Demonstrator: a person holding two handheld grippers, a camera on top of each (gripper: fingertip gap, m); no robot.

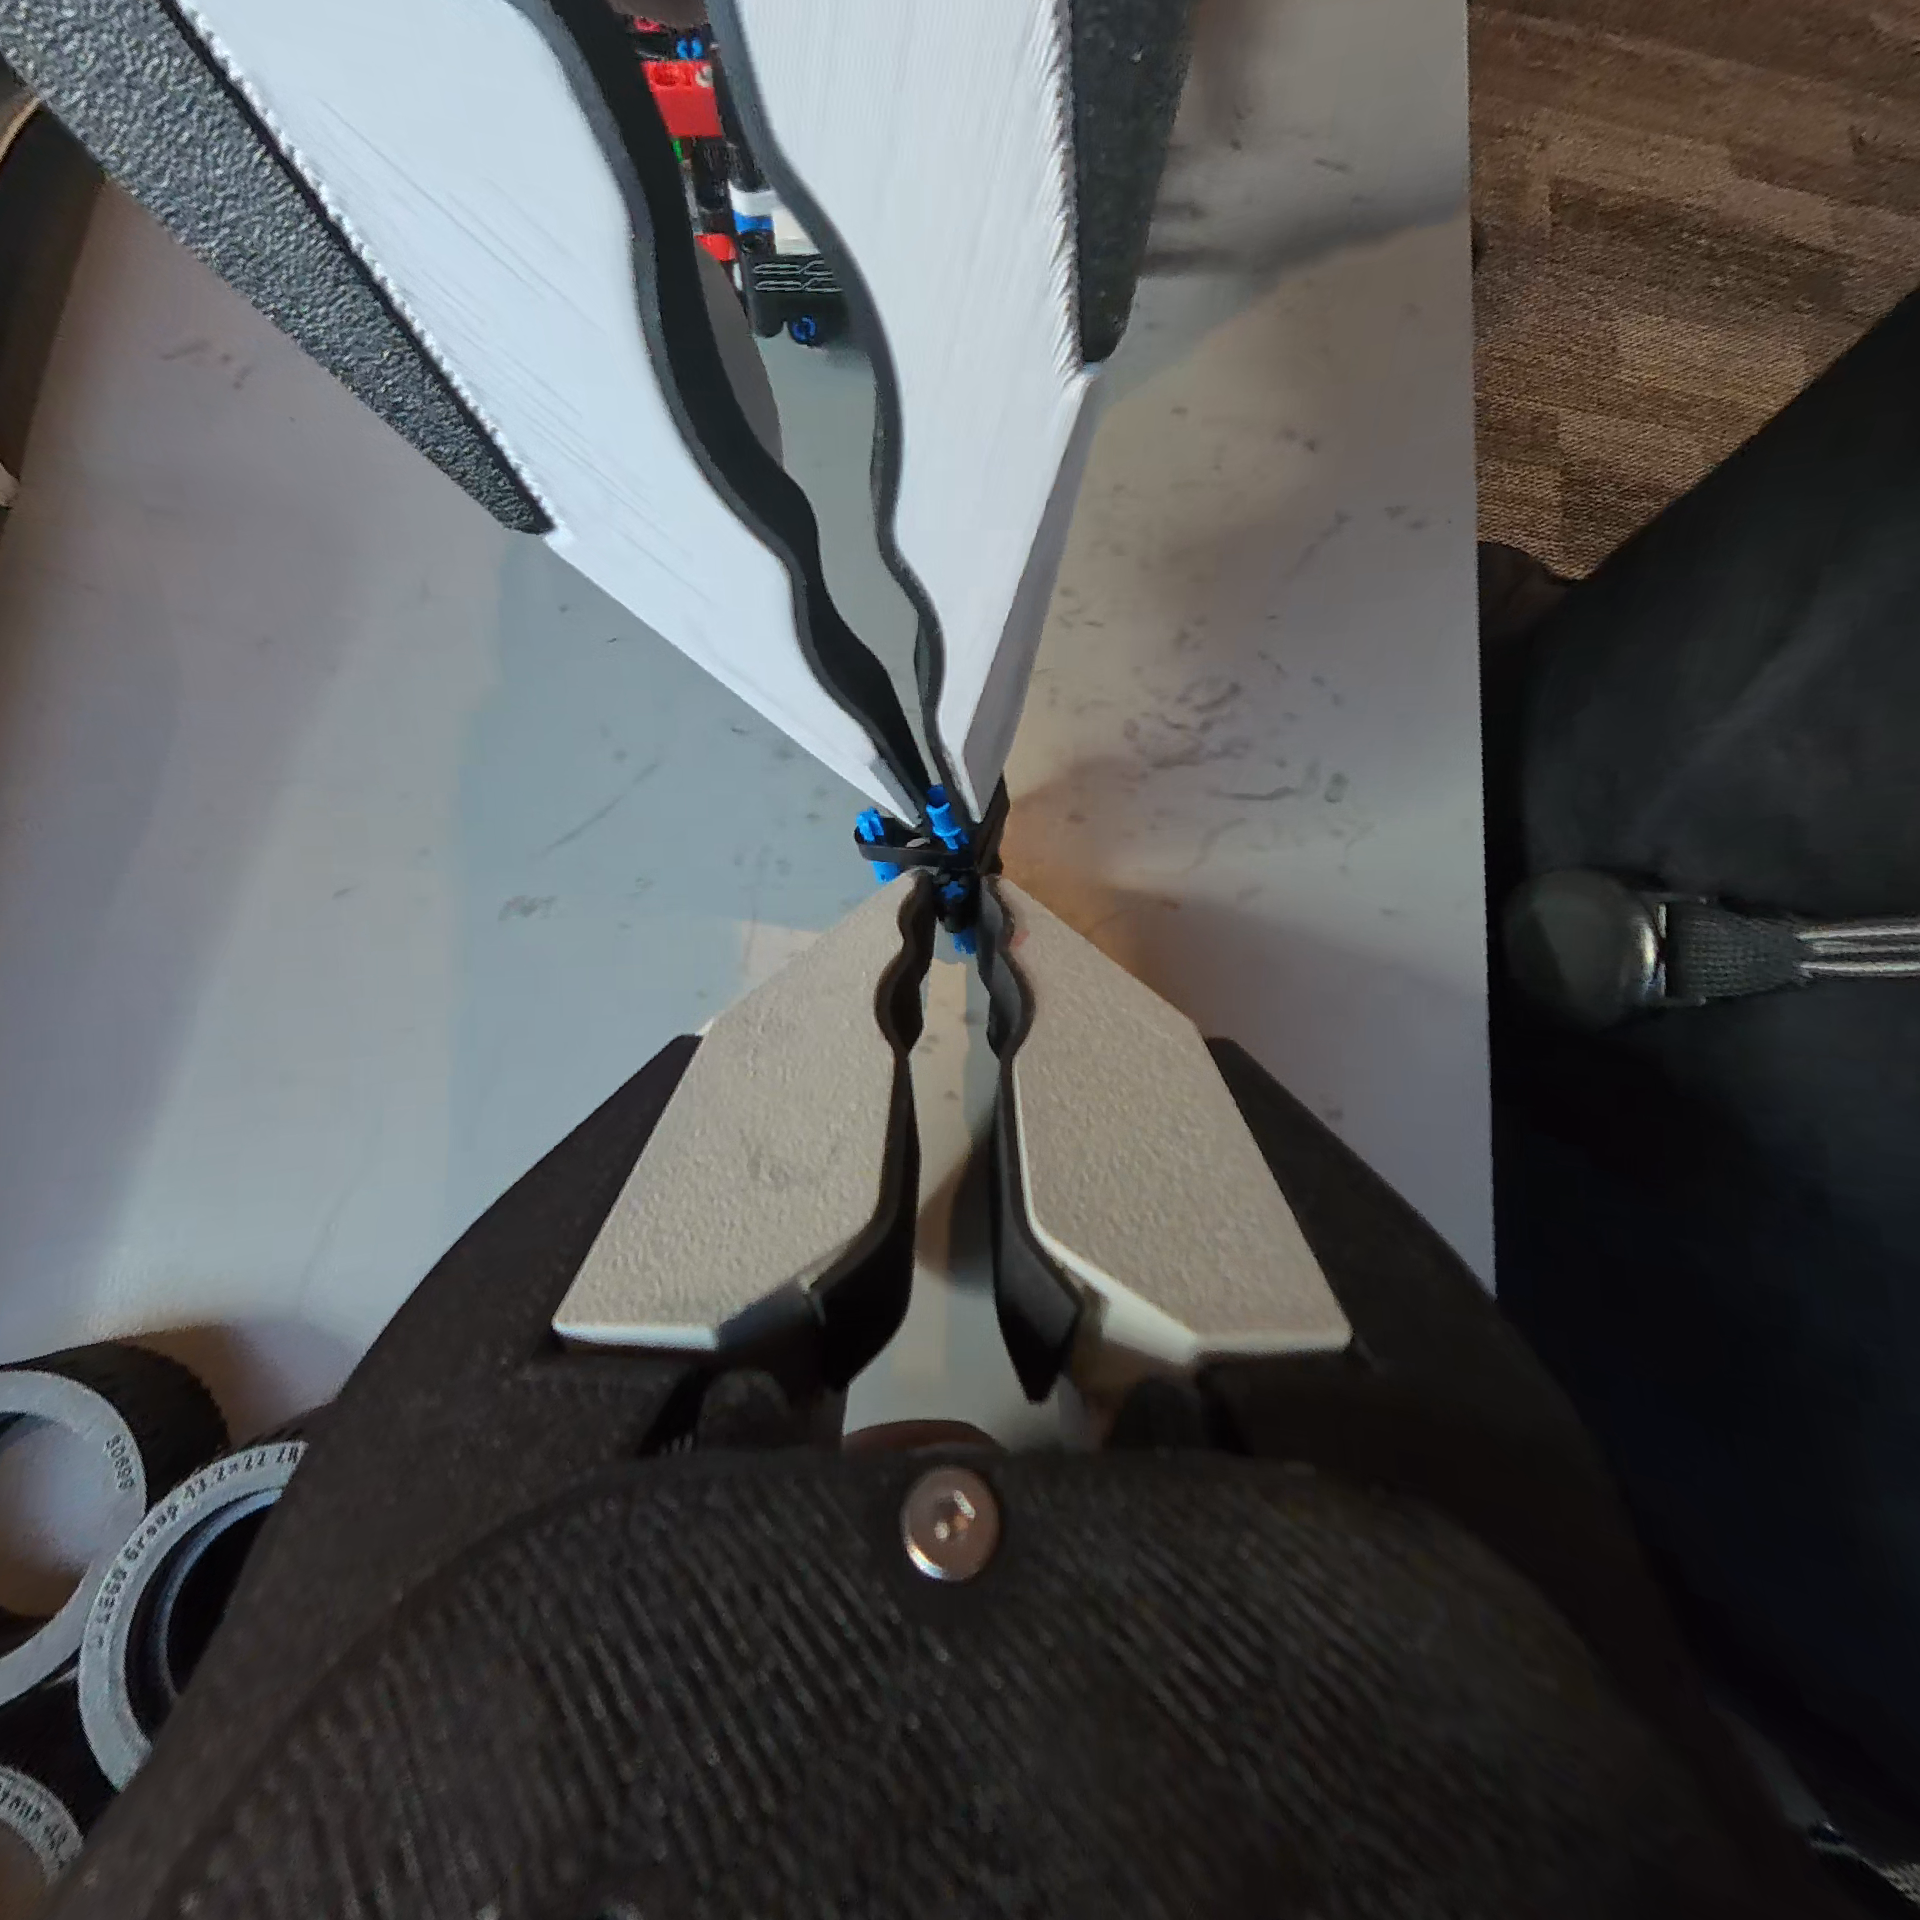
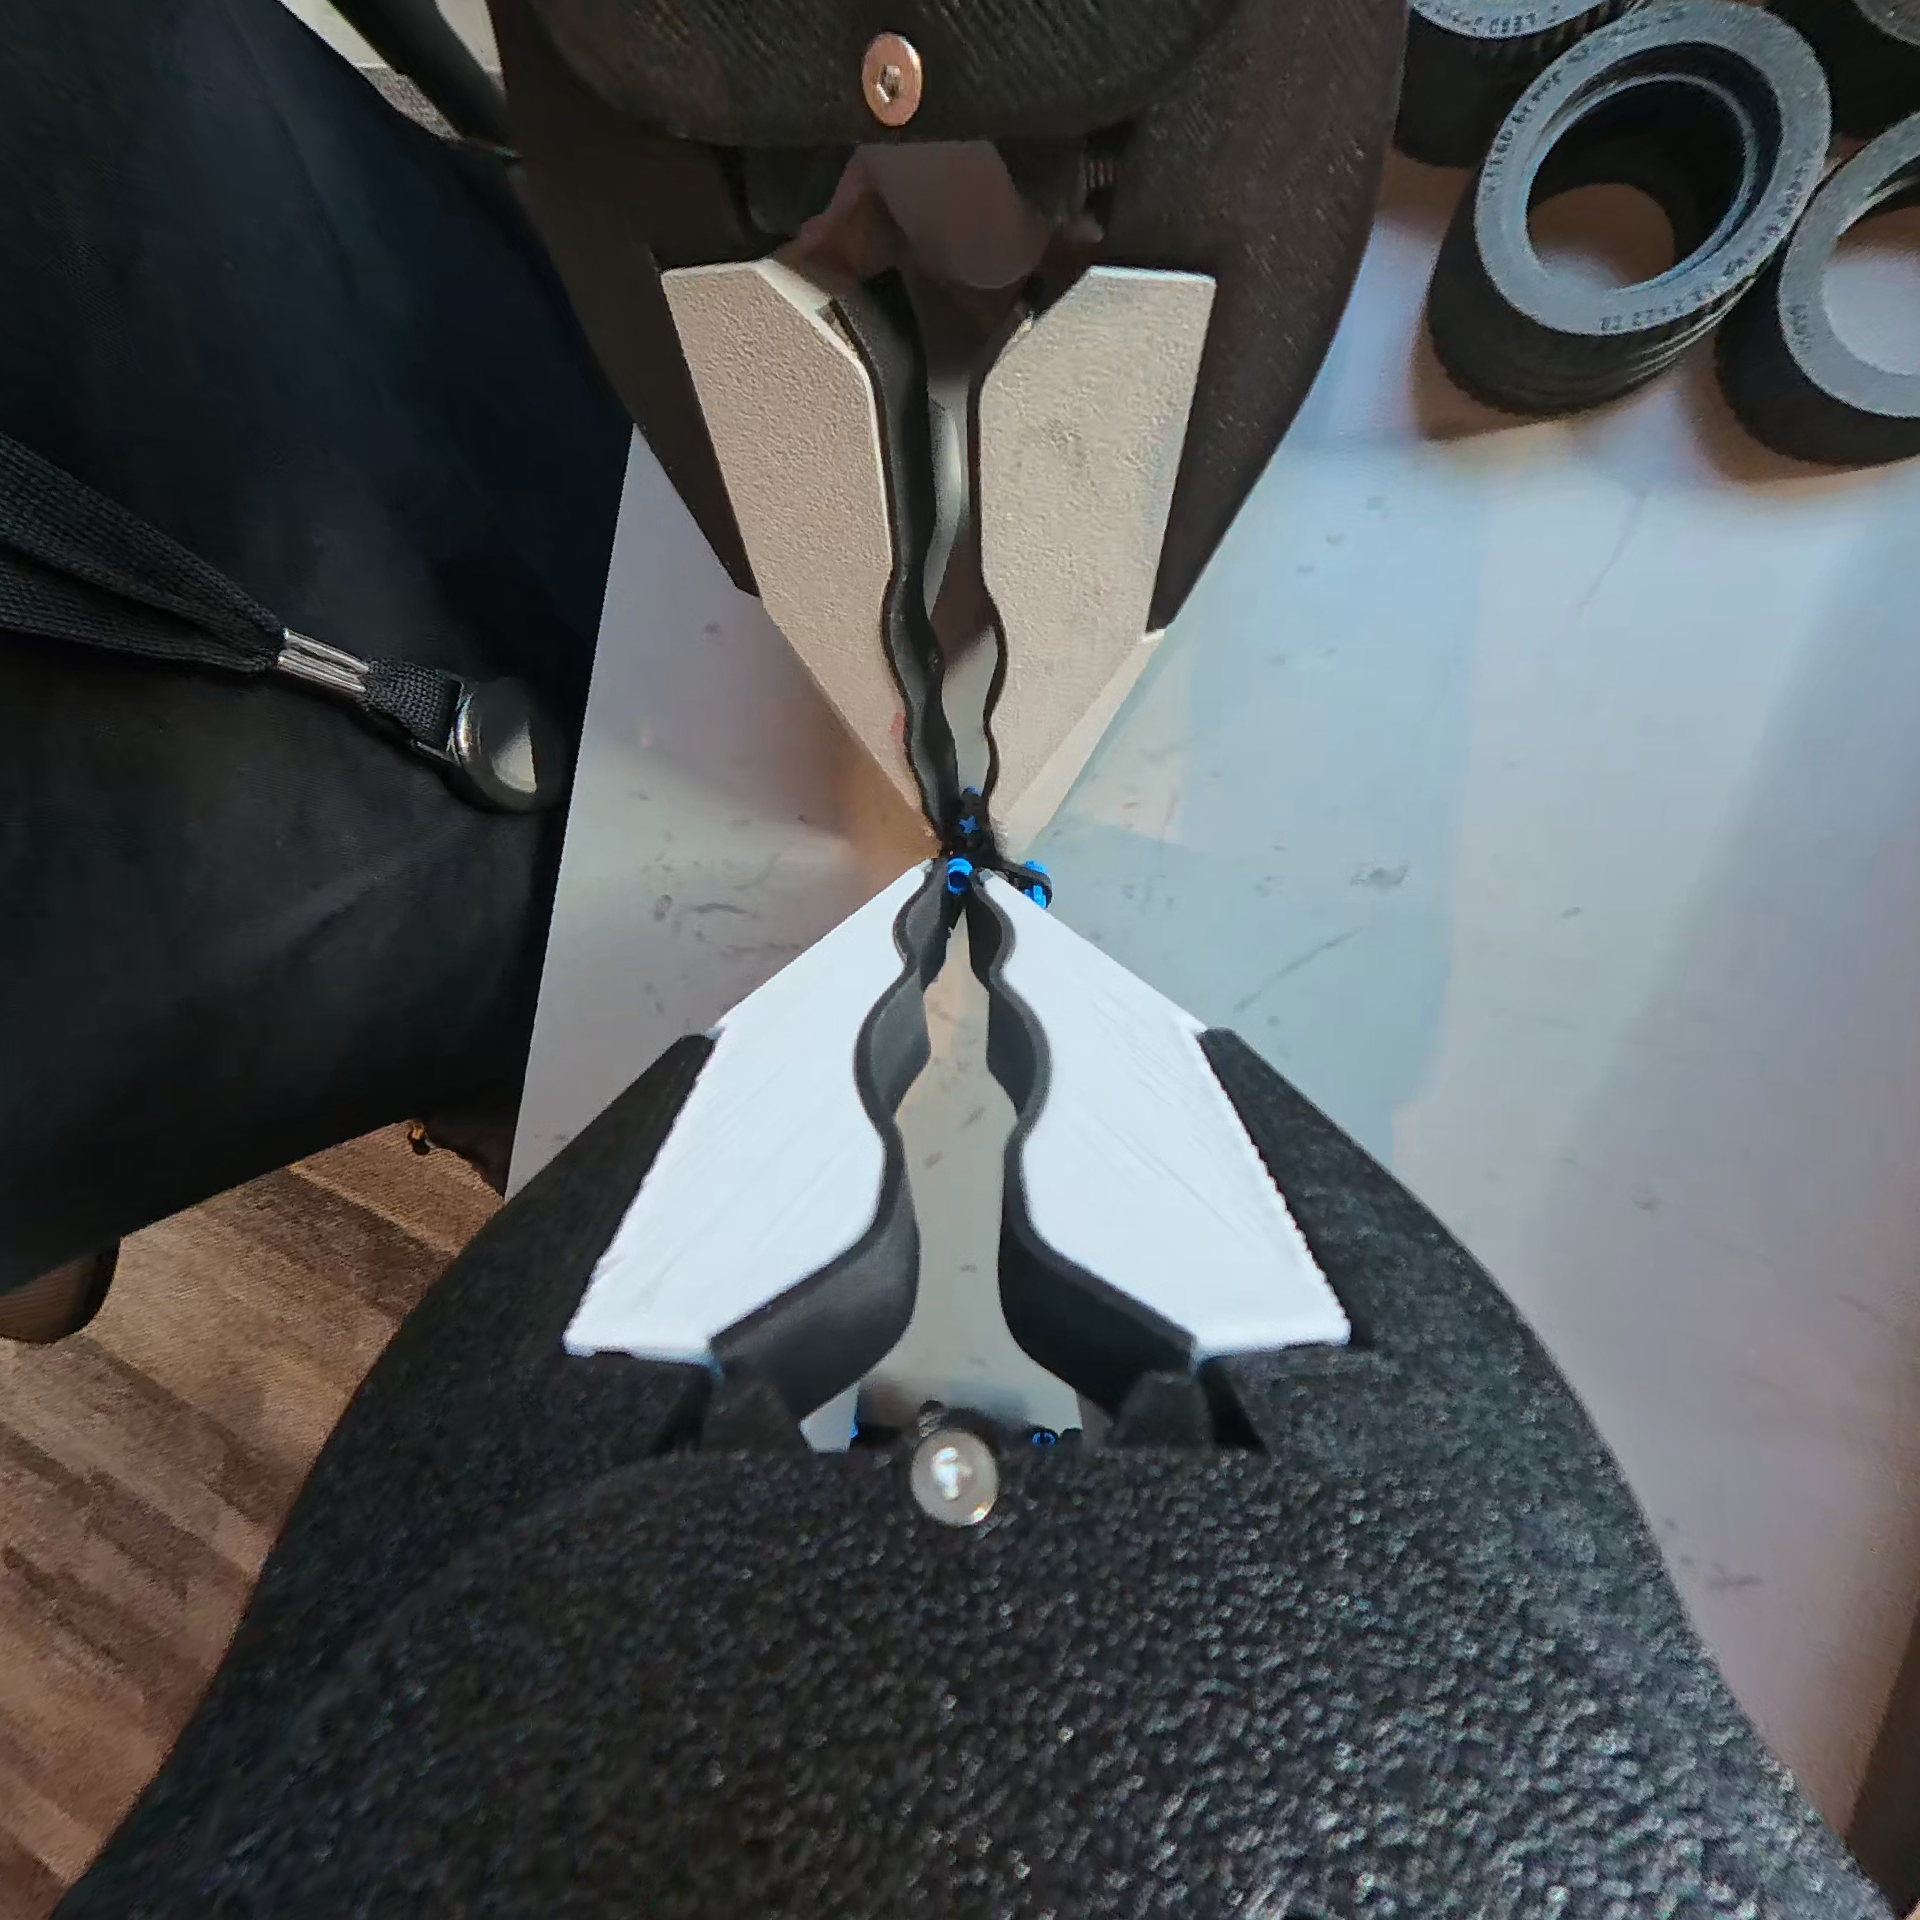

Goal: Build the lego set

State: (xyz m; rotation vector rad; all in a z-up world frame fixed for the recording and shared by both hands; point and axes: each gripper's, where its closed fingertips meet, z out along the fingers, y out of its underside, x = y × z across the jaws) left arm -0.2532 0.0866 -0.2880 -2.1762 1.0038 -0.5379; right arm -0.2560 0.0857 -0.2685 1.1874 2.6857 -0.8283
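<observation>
A small black Lego piece with blue pins is held above the white table, between two grippers that meet tip to tip. My left gripper, with beige fingers, reaches in from the bottom and is shut on the piece's near end. My right gripper, with white fingers, comes down from the top and is shut on its far end. In the right wrist view the piece sits between my right gripper below and my left gripper above. The fingertips hide most of the piece.
Several black tyres with grey rims lie on the table. A partly built red and black model shows behind the right gripper. The table edge borders a person in dark clothing and brown carpet. Less than 4 cm separates the two grippers' tips.
</observation>
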